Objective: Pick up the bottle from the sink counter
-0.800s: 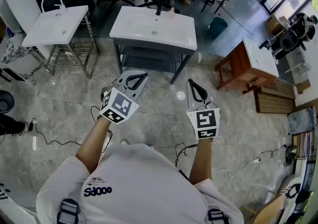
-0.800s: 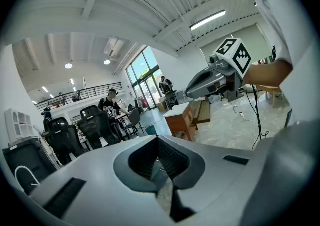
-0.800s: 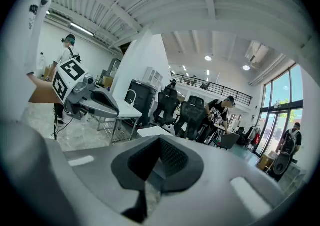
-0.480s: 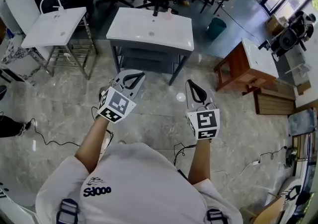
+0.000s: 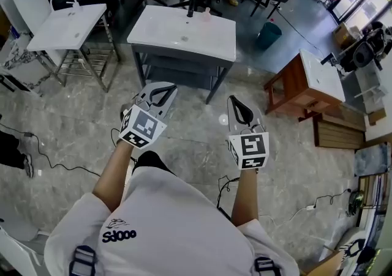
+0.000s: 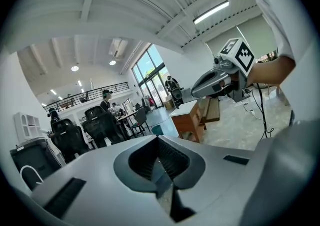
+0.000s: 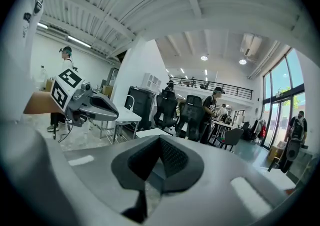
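Observation:
The white sink counter [image 5: 184, 24] stands on a dark frame a few steps ahead in the head view. A small pale bottle [image 5: 207, 11] stands at its back edge beside the dark faucet [image 5: 192, 9]. My left gripper [image 5: 166, 90] is held out over the floor short of the counter, jaws shut with nothing between them. My right gripper [image 5: 239, 104] is level with it on the right, also shut and holding nothing. In the left gripper view the jaws [image 6: 160, 162] meet, as they do in the right gripper view [image 7: 159, 162].
A second white sink [image 5: 67, 24] on a metal frame stands at the left. A wooden cabinet [image 5: 306, 79] with a white top stands at the right. A teal bin [image 5: 269, 33] and office chairs lie beyond the counter. Cables [image 5: 49, 164] trail on the stone floor.
The view has moved slightly toward the counter and both grippers have shifted a little with it. Both stay shut. The foot at the left has slid toward the frame's edge.

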A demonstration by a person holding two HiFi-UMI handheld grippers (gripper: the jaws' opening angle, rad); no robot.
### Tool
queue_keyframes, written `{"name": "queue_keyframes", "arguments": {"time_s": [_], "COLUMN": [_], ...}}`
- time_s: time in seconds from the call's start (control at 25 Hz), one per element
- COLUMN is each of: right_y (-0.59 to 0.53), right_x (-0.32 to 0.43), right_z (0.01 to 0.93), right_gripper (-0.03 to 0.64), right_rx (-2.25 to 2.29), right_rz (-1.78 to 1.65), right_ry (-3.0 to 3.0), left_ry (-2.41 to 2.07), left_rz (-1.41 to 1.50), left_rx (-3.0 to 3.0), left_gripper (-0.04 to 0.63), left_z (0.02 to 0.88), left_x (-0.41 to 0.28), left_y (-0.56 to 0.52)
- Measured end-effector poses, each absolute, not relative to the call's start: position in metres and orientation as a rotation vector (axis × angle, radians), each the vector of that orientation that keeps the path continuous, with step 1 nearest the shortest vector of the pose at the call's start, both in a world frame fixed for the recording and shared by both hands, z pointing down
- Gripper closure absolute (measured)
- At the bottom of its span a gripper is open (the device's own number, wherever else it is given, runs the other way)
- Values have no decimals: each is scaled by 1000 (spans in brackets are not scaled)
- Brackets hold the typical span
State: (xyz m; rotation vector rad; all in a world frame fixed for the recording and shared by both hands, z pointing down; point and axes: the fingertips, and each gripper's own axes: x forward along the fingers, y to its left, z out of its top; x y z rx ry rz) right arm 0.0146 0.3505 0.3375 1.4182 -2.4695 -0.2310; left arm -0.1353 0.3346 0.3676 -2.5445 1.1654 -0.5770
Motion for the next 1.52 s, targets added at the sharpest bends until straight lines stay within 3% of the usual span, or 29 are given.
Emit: {"name": "queue_keyframes", "arguments": {"time_s": [0.44,1.52], "right_y": [307,35], "right_x": [36,32], "right_z": [341,354], "right_gripper": [607,607], "right_rx": [1418,1463], "right_rz": [-54,-46], "right_ry": [-2618,-2487], "left_ry": [1179,1078], "left_rz": [-575,-565], "left_rx": [-2582,-2672], "left_gripper": [592,593], "left_z": [377,387], "left_x": [-118,-101], "left_y": [283,-5]}}
